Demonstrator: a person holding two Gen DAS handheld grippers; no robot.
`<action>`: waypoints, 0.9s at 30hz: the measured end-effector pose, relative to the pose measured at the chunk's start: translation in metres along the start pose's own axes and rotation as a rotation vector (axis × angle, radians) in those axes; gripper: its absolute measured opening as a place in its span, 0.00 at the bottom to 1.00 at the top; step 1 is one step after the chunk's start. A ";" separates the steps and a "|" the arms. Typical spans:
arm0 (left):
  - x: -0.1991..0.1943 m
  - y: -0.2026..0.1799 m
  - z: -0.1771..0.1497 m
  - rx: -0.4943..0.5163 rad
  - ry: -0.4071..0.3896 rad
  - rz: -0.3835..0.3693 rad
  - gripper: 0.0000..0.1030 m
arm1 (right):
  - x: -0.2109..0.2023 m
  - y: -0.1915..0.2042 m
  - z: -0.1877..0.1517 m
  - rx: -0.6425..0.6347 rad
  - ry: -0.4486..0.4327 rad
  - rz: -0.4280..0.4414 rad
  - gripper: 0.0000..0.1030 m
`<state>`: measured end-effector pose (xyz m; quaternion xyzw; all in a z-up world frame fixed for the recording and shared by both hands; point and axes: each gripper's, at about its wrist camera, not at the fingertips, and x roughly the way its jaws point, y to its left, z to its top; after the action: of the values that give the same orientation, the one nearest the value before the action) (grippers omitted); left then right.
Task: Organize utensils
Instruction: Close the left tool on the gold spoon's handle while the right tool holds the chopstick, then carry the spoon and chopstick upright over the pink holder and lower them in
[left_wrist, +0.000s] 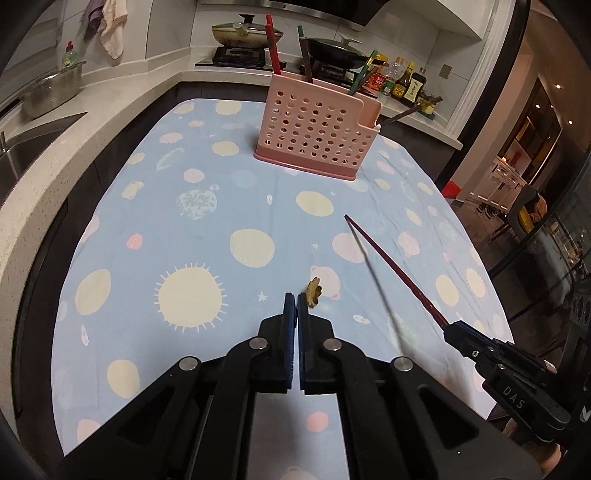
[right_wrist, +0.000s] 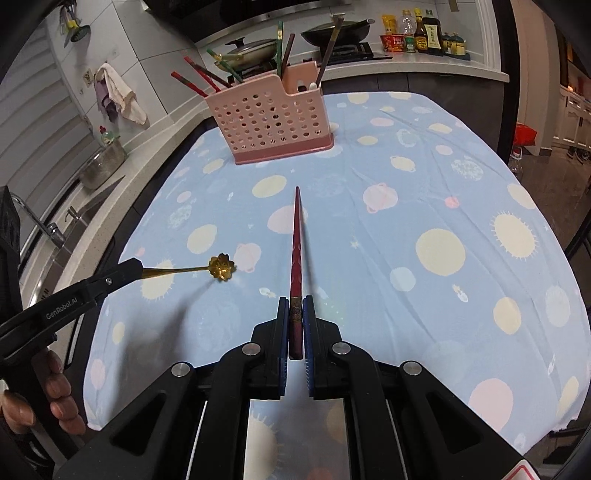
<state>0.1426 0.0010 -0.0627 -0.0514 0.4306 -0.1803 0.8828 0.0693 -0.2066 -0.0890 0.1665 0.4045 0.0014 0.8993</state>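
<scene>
A pink perforated utensil holder (left_wrist: 314, 136) (right_wrist: 271, 123) stands at the far side of the table, with several chopsticks leaning in it. My left gripper (left_wrist: 297, 301) (right_wrist: 136, 267) is shut on a gold spoon with a flower-shaped bowl (left_wrist: 314, 293) (right_wrist: 221, 267), held above the cloth. My right gripper (right_wrist: 295, 302) (left_wrist: 450, 330) is shut on the thick end of a dark red chopstick (right_wrist: 296, 243) (left_wrist: 391, 269), which points toward the holder, also lifted off the table.
A blue tablecloth (left_wrist: 207, 206) (right_wrist: 406, 192) with sun and planet prints covers the table. Behind are a counter with stove pans (left_wrist: 243, 31), sauce bottles (right_wrist: 421, 33), a sink with a metal pot (left_wrist: 51, 88) on the left, and a hand (right_wrist: 55, 398) on the left gripper.
</scene>
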 end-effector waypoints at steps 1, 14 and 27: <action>-0.001 0.000 0.002 0.001 -0.005 0.000 0.01 | -0.004 0.000 0.004 0.002 -0.014 0.003 0.07; -0.024 -0.004 0.036 0.031 -0.058 -0.017 0.01 | -0.054 -0.001 0.072 0.046 -0.177 0.049 0.07; -0.041 -0.020 0.126 0.115 -0.189 -0.028 0.01 | -0.055 0.011 0.173 0.015 -0.325 0.099 0.07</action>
<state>0.2124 -0.0105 0.0513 -0.0236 0.3337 -0.2114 0.9184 0.1598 -0.2556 0.0615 0.1908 0.2452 0.0158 0.9504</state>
